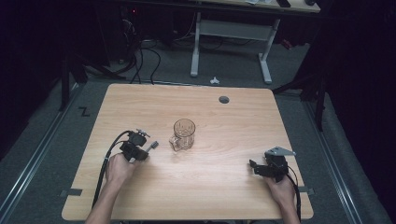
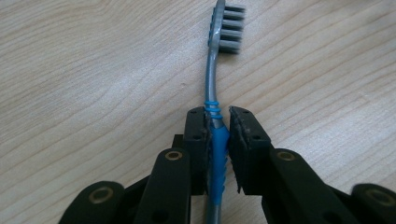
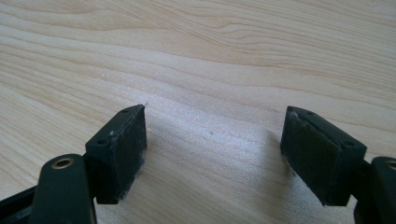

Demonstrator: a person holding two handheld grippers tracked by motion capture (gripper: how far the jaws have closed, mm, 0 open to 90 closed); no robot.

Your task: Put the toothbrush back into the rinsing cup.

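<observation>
Left gripper [image 2: 217, 135] pinches the toothbrush [image 2: 215, 84] handle; right gripper [image 3: 214, 154] gapes wide.

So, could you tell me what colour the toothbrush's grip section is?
Blue, on a grey toothbrush; the left gripper view shows it best.

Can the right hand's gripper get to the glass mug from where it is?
Probably yes. The right gripper has its jaws open and holds nothing, and the bare table lies between it and the glass mug. The left gripper, shut on the toothbrush, sits on the mug's other side.
</observation>
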